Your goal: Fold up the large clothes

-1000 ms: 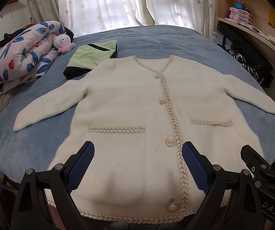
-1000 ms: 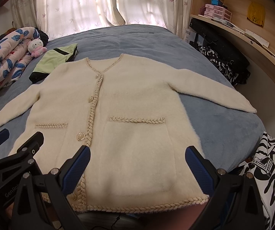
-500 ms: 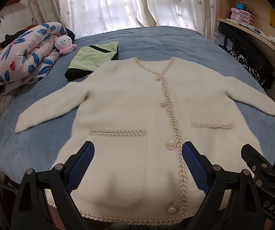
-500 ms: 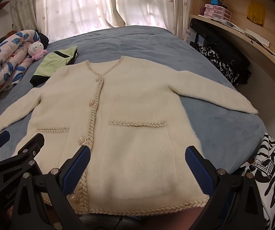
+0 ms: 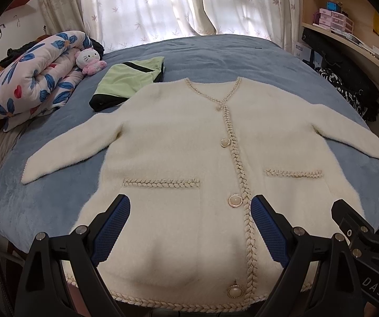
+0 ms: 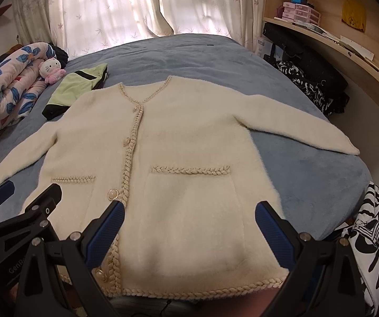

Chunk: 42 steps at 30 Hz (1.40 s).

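Left gripper: jaws wide apart, holding nothing, poised over the hem.
Right gripper: likewise spread and unloaded, at 3 o'clock of the left one.
Cardigan: flat on the bed, buttoned, sleeves out towards 9 and 3 o'clock; probably laid out for a first fold.
Pockets: flat; contents cannot be told.
Green garment: at 11 o'clock, already folded and touching the shoulder.

Cream cardigan flat on blue bed, sleeves spread; right gripper wide apart above hem, holding nothing.
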{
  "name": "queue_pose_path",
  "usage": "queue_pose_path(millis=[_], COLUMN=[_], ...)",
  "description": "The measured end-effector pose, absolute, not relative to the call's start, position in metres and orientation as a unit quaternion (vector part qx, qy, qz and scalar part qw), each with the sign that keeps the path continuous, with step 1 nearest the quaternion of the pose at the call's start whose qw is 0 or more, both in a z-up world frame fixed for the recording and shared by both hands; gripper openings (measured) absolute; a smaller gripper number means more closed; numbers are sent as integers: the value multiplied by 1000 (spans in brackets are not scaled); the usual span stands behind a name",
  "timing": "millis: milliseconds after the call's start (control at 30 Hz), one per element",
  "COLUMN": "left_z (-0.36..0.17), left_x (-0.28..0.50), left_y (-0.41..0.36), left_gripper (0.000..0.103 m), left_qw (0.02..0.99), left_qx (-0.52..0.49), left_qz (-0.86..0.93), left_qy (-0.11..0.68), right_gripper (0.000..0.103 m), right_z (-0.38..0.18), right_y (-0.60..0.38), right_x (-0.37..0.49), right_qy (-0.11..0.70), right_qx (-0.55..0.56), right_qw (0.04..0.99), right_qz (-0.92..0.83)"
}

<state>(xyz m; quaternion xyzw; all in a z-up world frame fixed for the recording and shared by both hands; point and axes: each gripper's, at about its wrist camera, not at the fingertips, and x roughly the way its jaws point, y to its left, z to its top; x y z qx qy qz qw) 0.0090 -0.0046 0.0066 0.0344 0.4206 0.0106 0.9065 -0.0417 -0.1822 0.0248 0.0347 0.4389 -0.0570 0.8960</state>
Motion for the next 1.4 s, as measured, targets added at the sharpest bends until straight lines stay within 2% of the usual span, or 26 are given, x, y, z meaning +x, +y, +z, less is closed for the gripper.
queue_pose_path(millis=[533,833,1100,1400], left_z=[29,43,69,110], left_x=[28,46,64,100], left_y=[-13,-25,-49,-88], left_gripper=[92,92,92,92], left_qw=[913,915,926,940], left_qx=[31,28,38,49], left_qz=[16,0,-29,-70], left_qy=[407,402,373,332], right_gripper=[100,100,100,100], right_z=[46,97,129,156], right_y=[-203,-222,-247,-283], right_x=[-16,-20,6,25], right_qy=[423,296,293,266], right_qx=[89,111,68,11], right_qw=[902,949,954,963], right_qz=[-6,-9,19,-48])
